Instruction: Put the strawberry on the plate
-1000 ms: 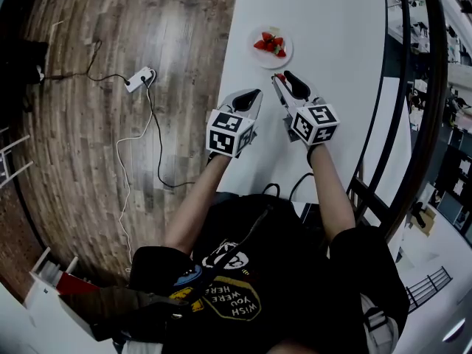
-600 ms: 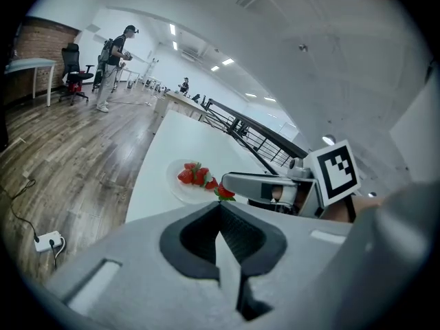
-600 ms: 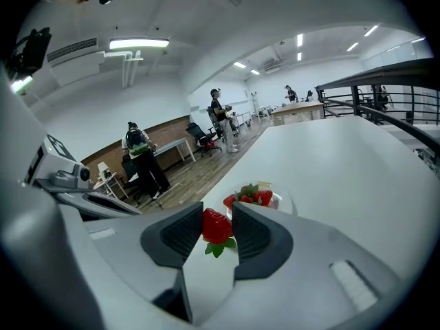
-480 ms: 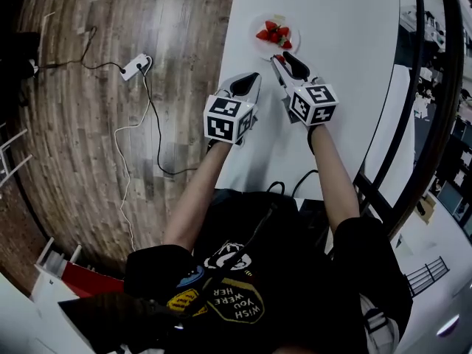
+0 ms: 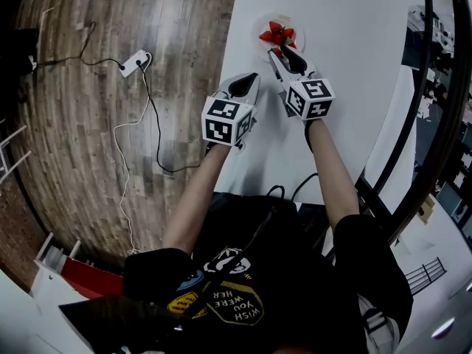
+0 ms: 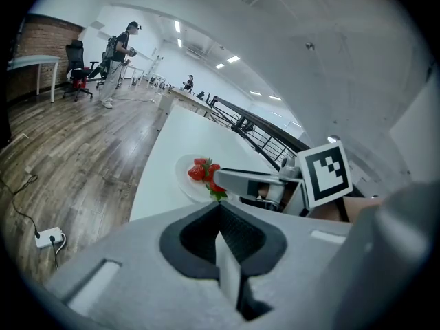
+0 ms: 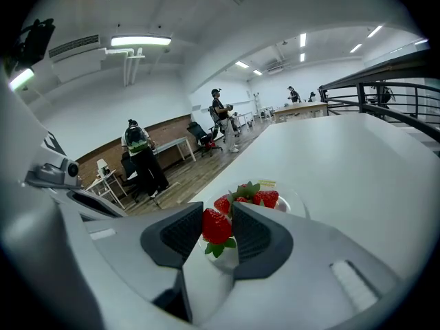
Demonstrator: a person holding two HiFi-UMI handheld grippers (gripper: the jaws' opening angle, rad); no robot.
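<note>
My right gripper [image 5: 281,53] holds a strawberry [image 5: 276,49] at the near rim of the plate [image 5: 259,26] — left gripper [image 5: 249,82] hangs just beside.

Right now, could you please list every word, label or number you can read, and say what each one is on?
"WISH YOU WERE HERE": badge print on the person's black shirt, upside down in the head view.
Markers on the left cube and right cube: square patterns only, no letters.
Yellowish tag at the plate rim: too small to read.
</note>
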